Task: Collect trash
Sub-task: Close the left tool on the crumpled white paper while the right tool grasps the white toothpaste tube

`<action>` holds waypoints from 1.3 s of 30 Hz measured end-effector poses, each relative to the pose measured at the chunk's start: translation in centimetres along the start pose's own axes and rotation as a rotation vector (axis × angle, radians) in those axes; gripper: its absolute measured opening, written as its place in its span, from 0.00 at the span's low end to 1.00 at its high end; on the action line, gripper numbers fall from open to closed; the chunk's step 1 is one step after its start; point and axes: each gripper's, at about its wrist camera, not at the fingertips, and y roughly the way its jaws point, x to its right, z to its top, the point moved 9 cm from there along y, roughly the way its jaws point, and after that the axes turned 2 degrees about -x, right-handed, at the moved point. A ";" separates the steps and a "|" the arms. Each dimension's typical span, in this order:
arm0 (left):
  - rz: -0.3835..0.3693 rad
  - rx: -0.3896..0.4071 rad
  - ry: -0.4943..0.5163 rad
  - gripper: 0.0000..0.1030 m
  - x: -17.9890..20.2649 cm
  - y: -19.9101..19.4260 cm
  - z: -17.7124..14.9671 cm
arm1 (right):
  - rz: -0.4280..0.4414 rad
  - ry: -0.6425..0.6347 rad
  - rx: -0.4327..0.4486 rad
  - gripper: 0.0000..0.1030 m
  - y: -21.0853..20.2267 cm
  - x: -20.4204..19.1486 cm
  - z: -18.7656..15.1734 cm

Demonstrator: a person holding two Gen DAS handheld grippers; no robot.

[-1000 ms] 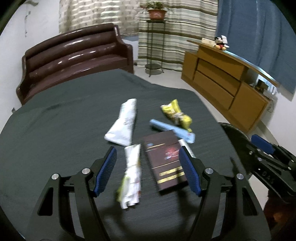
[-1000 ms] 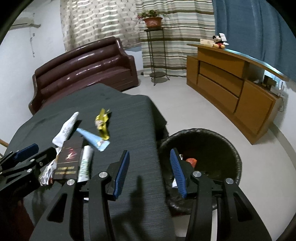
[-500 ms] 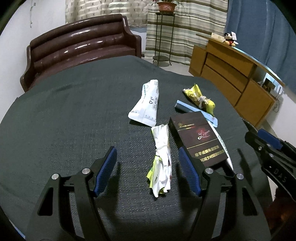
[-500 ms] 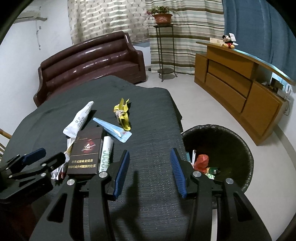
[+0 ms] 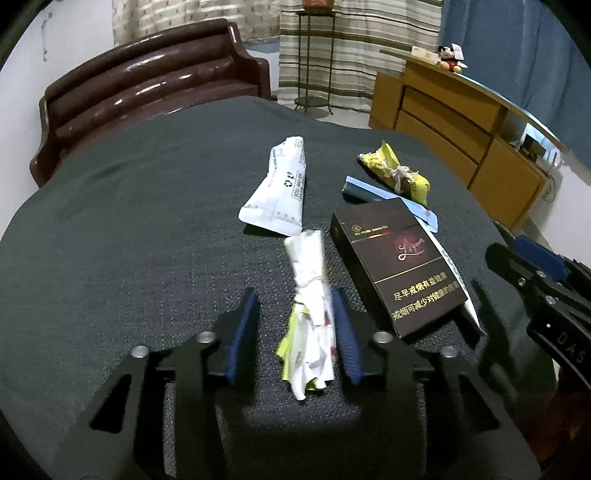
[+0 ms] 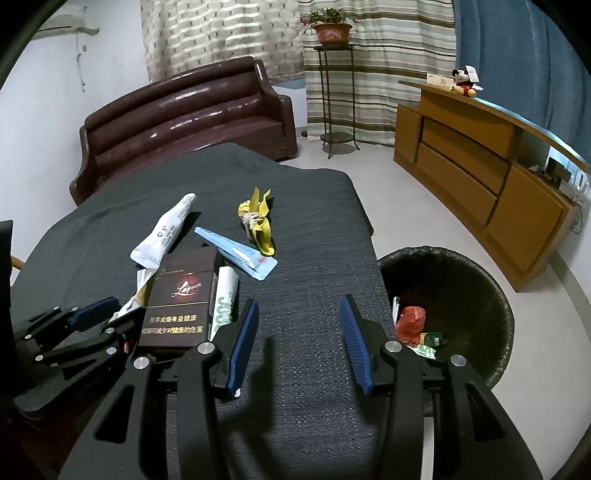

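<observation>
Tongs, left [image 5: 295, 328]: closing around the twisted paper wrapper [image 5: 308, 295], right pad touching, left pad still clear.
Wrapper axis: running 12 to 6, lying between the pads.
Neighbour: dark carton [image 5: 397, 266] just beside at 2.
Tongs, right [image 6: 299, 343]: spread, holding nothing.
Bin [image 6: 491, 280]: sitting past the surface [image 6: 317, 266] edge at 3, open room above.

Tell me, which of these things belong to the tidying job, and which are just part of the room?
Part of the job:
- twisted white-and-yellow paper wrapper, between the closing left gripper jaws
- dark cigarette box
- yellow crumpled wrapper
- black round bin

Just lying about:
- brown leather sofa
- wooden sideboard
- potted plant
</observation>
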 end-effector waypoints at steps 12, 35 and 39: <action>-0.009 0.010 0.003 0.19 -0.5 -0.8 -0.3 | 0.026 -0.042 -0.013 0.45 0.6 -2.1 0.1; 0.025 0.012 -0.061 0.19 -4.5 -1.2 -0.6 | 0.052 -0.111 -0.078 0.31 1.7 -4.7 -1.1; 0.022 0.011 -0.066 0.19 -4.7 -1.1 -0.7 | 0.061 -0.125 -0.100 0.20 2.0 -4.9 -1.5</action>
